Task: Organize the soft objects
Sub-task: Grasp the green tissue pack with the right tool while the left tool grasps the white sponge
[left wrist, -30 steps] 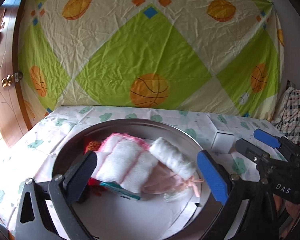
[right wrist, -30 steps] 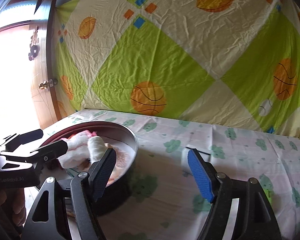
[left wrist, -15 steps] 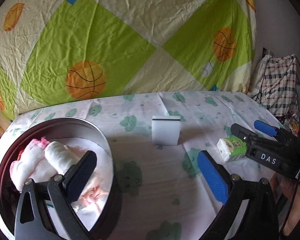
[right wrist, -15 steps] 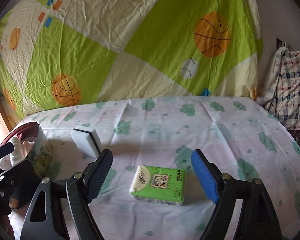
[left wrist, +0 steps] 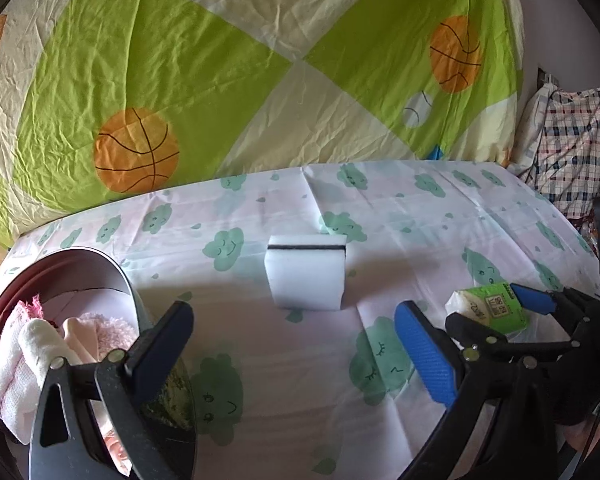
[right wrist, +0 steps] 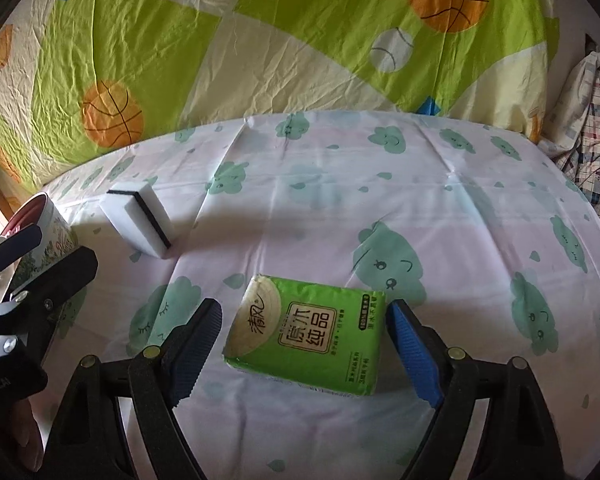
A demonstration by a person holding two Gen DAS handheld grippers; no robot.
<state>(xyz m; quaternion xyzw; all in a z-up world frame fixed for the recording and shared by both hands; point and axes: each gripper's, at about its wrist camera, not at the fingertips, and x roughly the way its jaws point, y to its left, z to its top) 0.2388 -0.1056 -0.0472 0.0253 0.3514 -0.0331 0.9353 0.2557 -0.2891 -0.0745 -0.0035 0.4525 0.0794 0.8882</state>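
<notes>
A green tissue pack (right wrist: 308, 336) lies flat on the cloud-print cloth, between the open jaws of my right gripper (right wrist: 306, 350); the pads stand on either side of it, apart from it. It also shows in the left wrist view (left wrist: 488, 308). A white sponge with a black stripe (left wrist: 306, 270) stands ahead of my open, empty left gripper (left wrist: 296, 348); it also shows in the right wrist view (right wrist: 140, 220). A round tin (left wrist: 112, 268) at the left holds rolled white and pink cloths (left wrist: 28, 344).
A sheet with a basketball print (left wrist: 260, 80) hangs behind the table. A checked bag (left wrist: 572, 148) sits at the far right edge. The tin's patterned wall (right wrist: 48, 240) shows at the left of the right wrist view.
Both grippers have swung right, away from the tin. The right gripper has come down closer around the tissue pack. The sponge now sits ahead of the left gripper.
</notes>
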